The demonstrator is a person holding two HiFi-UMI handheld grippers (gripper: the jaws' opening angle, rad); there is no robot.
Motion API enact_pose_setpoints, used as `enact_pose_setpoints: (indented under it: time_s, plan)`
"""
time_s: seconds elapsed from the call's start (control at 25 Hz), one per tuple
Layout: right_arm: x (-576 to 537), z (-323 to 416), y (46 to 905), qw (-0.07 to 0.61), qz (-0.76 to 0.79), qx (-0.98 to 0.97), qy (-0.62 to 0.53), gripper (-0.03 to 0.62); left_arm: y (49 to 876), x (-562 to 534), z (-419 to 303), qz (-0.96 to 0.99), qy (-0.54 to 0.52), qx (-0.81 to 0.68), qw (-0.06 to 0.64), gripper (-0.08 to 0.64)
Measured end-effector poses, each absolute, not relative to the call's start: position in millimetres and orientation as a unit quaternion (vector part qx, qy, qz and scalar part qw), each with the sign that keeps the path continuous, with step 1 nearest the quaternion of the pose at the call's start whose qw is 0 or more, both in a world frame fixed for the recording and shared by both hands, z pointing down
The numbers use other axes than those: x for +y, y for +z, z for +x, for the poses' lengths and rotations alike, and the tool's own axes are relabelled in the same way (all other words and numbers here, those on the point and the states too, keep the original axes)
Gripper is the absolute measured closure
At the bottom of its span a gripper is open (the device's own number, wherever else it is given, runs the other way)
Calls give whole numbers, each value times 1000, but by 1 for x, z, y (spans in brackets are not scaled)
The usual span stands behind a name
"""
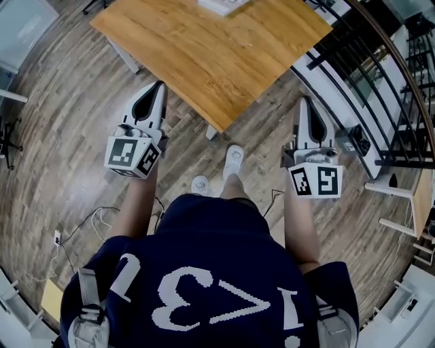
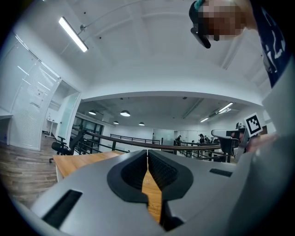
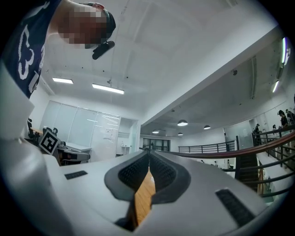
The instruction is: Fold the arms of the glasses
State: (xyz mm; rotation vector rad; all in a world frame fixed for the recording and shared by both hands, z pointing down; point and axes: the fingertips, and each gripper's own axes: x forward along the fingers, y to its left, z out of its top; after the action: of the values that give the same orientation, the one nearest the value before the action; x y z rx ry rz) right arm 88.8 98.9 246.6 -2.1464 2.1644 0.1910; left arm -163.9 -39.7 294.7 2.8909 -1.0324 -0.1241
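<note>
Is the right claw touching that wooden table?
Apart. The head view shows floor between the right claw and the edge of the table.

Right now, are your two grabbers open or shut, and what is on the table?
Left gripper: shut, nothing between its jaws, held in the air near the table's edge.
Right gripper: shut, empty too, held in the air over the floor.
Table: mostly bare.
White thing: lying at the table's far side, cut off by the picture, so I cannot tell what it is.
</note>
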Motion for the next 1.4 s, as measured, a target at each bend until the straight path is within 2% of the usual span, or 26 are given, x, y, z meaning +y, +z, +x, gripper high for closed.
enact_pose_setpoints:
  time_s: [0.64,0.96,1.4]
  plan:
    - [-21,204,256,58,-635,769,48,561,299,-114,-76,907,-36,-419,21,540]
    - [-51,208,256,68,-611,788,32,561,296,-125,-69,899,-20,-437,24,540]
    - [-93,205,253,55,-644,763,30,561,288,-188,-54,924,-27,-381,21,540]
